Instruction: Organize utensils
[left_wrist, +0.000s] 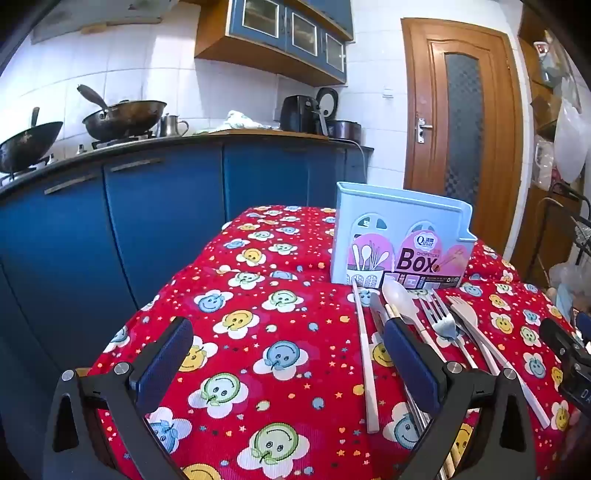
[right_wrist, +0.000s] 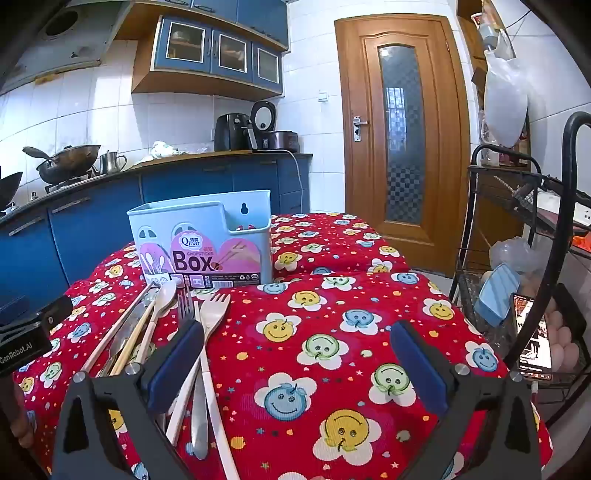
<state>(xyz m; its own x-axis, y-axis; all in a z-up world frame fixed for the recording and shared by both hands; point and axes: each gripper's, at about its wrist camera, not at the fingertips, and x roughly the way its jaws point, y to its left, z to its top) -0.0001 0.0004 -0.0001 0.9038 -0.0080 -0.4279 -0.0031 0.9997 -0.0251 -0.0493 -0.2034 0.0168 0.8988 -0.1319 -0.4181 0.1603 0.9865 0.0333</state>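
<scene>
A pale blue utensil box (left_wrist: 402, 236) (right_wrist: 199, 240) with a pink "Box" label stands upright on the red smiley tablecloth (left_wrist: 280, 325) (right_wrist: 332, 332). In front of it lie loose utensils: a cream spoon (left_wrist: 397, 295) (right_wrist: 162, 299), a metal fork (left_wrist: 441, 317) (right_wrist: 186, 306), a cream fork (left_wrist: 467, 314) (right_wrist: 214, 314), chopsticks (left_wrist: 365, 350) (right_wrist: 122, 325) and a knife. My left gripper (left_wrist: 288, 350) hovers open to the left of the pile, its right finger (left_wrist: 410, 358) over the handles. My right gripper (right_wrist: 295, 350) hovers open to the right of it, with its left finger (right_wrist: 177, 358) above the forks. Neither holds anything.
Blue kitchen cabinets (left_wrist: 147, 221) with woks on a stove stand behind the table on the left. A wooden door (right_wrist: 402, 122) is at the back. A black wire rack (right_wrist: 535, 258) with bags, eggs and a phone stands close on the right.
</scene>
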